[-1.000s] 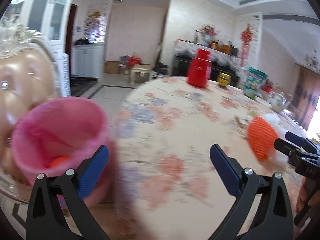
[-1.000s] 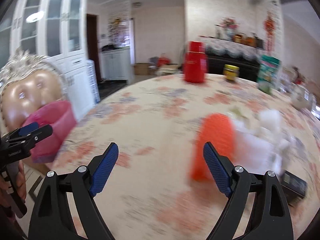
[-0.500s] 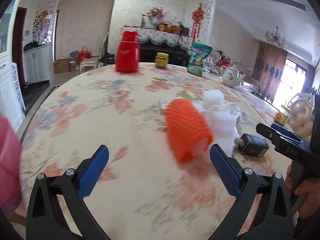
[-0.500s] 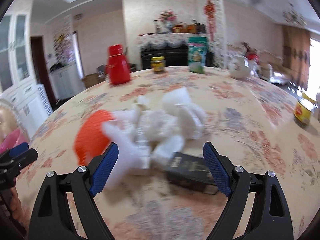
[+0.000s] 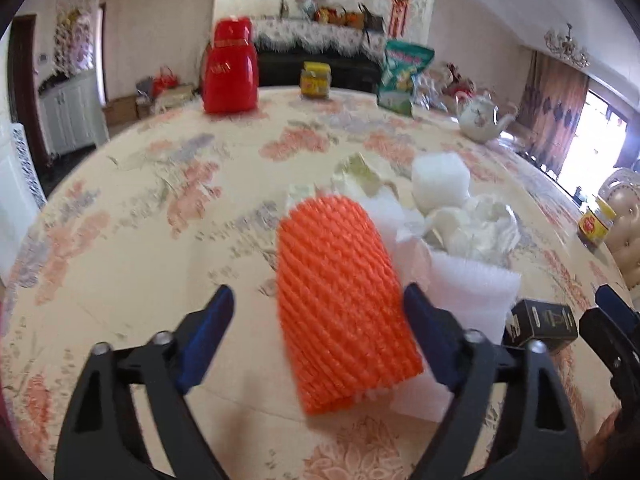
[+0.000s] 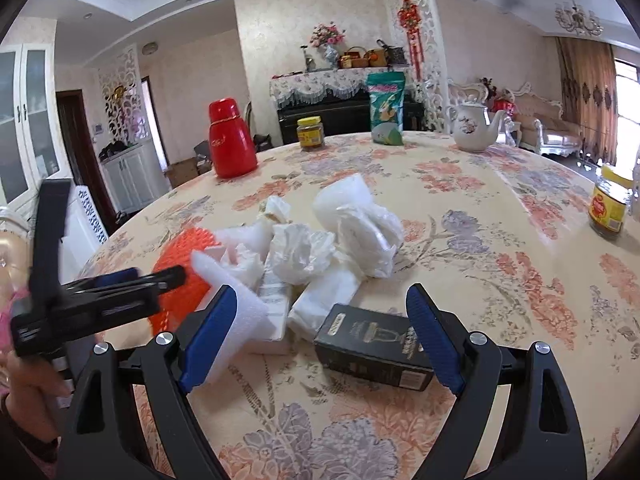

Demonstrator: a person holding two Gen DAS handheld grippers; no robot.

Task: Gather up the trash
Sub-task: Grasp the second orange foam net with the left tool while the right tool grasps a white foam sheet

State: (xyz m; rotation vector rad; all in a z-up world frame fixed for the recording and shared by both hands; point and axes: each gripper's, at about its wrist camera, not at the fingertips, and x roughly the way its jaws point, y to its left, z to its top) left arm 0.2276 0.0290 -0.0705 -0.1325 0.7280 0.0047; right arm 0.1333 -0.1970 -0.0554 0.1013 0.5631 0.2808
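Item: orange foam net sleeve (image 5: 340, 304). Location: lying on the floral tabletop (image 5: 140, 248), at the near left edge of a trash heap. It sits between the blue pads of the left tool (image 5: 318, 340), whose jaws are closing. The right pad looks at or very near the sleeve's side; a gap remains on the left, so no firm pinch yet.

Item: white foam sheet (image 5: 468, 292), touching the sleeve's right flank and partly under it. Risk, as judged: the right pad may catch it too.

Item: crumpled white plastic and tissue (image 6: 360, 224), behind the sleeve in the heap.

Item: small black carton (image 6: 372, 344), lying flat between the pads of the right tool (image 6: 320, 334). That tool stands spread, pads apart from the carton, nothing pinched.

Handling note for the step in hand (grasp the sleeve): the net is soft and springy, so it should be closed on across its middle until it visibly squashes. The right pad is best kept on the orange mesh, not the white sheet. A straight lift would spare the heap.

Bystanders: red flask (image 5: 230, 68), teapot (image 6: 474, 128), well apart.
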